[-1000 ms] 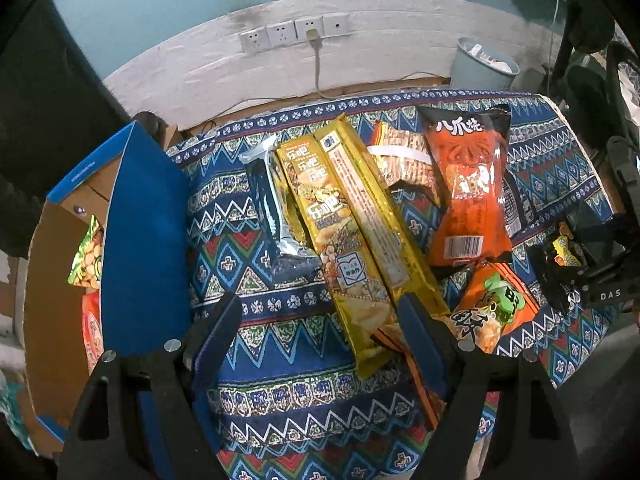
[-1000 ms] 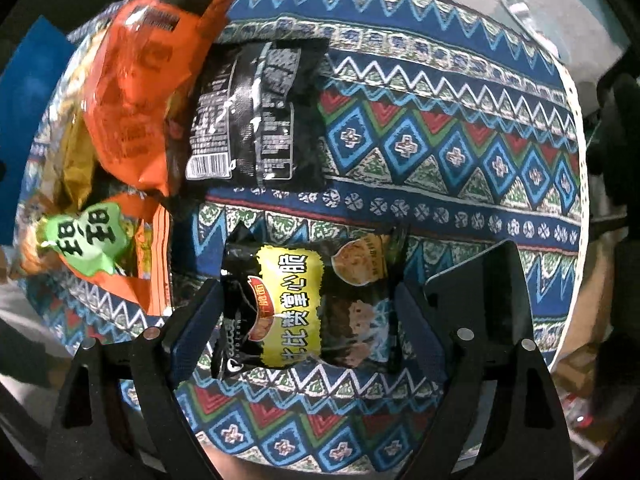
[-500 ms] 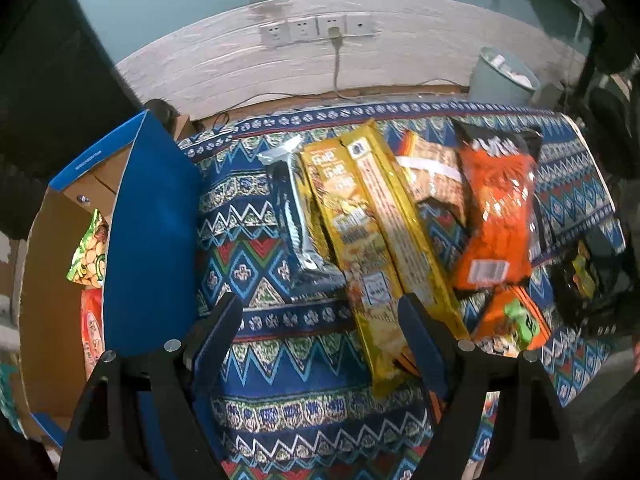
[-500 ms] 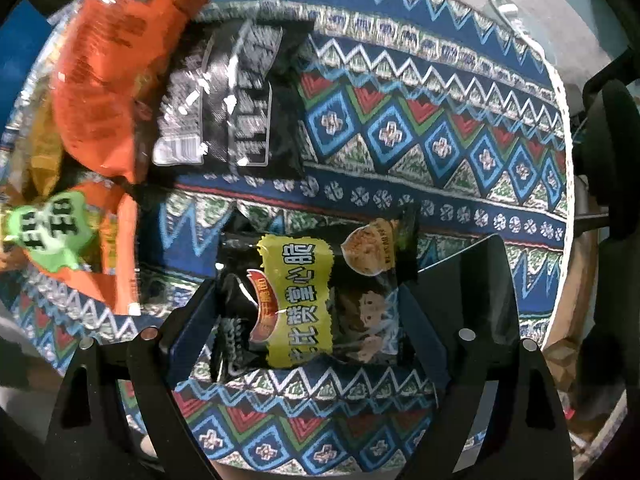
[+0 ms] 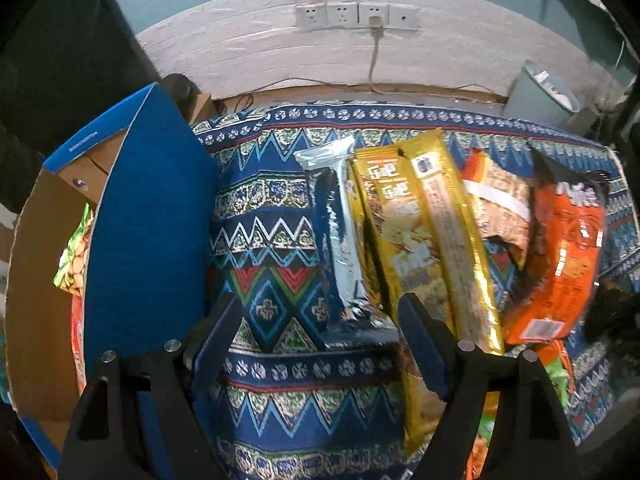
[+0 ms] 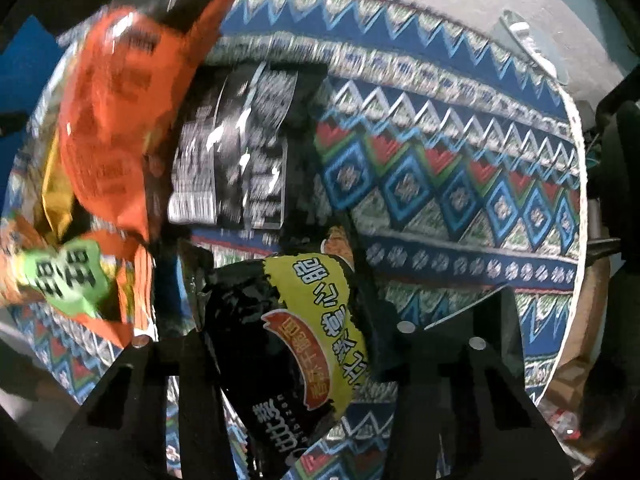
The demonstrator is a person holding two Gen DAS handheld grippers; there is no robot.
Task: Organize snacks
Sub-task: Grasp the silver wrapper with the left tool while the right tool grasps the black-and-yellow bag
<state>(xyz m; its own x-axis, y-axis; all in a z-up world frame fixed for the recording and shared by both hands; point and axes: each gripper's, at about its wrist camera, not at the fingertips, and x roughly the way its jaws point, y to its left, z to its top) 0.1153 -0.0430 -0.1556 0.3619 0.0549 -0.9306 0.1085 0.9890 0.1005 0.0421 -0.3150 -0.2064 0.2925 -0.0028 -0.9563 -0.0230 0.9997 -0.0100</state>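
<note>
Since the earlier frame, the right gripper is clenching on the black bag, which is now tilting up between its fingers instead of lying flat on the cloth. An orange bag and a black pack are lying just beyond it, overlapping. The left gripper is hovering released over the cloth, fingers spread; its view is now facing the sockets more squarely. A silver pack and gold packs are lying between and past its fingertips. The box is standing at the left, holding a green bag.
</note>
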